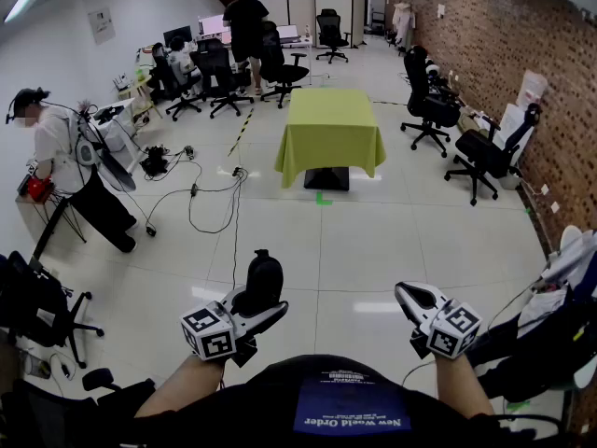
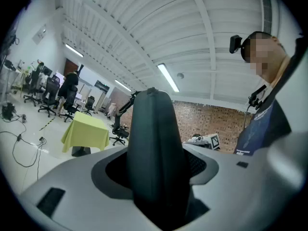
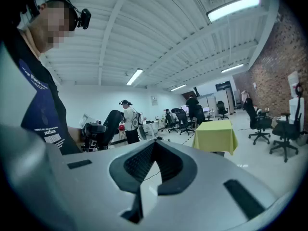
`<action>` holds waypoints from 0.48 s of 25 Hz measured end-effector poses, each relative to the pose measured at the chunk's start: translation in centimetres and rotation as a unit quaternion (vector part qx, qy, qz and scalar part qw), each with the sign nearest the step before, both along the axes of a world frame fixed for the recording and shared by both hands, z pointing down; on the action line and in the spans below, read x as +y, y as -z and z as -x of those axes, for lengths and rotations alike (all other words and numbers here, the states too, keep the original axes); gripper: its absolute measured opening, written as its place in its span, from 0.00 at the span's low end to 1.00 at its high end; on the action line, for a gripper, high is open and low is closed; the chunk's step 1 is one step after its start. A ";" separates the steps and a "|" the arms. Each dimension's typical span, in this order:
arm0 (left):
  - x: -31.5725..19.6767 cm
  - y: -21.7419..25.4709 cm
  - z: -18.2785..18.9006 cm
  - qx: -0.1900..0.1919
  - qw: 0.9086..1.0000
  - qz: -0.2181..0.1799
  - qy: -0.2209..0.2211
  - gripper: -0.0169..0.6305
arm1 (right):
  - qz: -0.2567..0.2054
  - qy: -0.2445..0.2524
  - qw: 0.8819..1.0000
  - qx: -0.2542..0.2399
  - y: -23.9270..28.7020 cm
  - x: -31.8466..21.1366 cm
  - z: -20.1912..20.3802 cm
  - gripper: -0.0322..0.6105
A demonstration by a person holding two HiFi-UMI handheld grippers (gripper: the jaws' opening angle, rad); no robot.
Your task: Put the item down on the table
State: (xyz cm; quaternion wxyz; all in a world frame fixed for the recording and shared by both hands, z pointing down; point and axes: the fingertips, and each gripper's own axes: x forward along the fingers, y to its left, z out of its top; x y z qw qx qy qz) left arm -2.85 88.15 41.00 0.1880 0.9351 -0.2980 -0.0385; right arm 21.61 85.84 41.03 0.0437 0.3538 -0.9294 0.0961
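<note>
light: bright, cast by ceiling tubes [image 3: 234, 7] | glare: thrown on floor [image 1: 378, 304] in front of table [image 1: 330, 124] | edges: bent, darkened

Bare floor [image 1: 345, 250] up to green-clothed table [image 1: 331, 124], cables [image 1: 201, 199] left (loose loops), chairs [image 1: 485, 157] right

The black item [image 1: 262, 276] is smooth and rounded and stands upright, clamped between the jaws of the left gripper [image 1: 264, 308], near in the scene. The table [image 1: 331, 119], covered with a yellow-green cloth, stands far ahead.

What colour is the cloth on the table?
The cloth is yellow-green; the head view shows it best.
</note>
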 end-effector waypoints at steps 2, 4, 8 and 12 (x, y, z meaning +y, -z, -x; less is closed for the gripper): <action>0.1 0.0 -1.4 0.003 1.000 0.001 0.000 0.47 | 0.000 0.000 1.000 0.000 0.0 0.0 -1.4 0.03; 0.1 -0.2 -3.0 0.005 1.000 0.003 -0.001 0.47 | 0.001 0.000 1.000 0.000 0.0 0.0 -2.9 0.03; -0.1 -0.5 -5.9 0.005 1.000 0.006 -0.008 0.47 | 0.003 -0.001 1.000 0.001 -0.3 -0.2 -5.5 0.03; -0.7 -0.9 -7.7 0.002 1.000 0.012 -0.019 0.47 | 0.008 -0.007 1.000 0.000 -0.7 -1.0 -7.2 0.03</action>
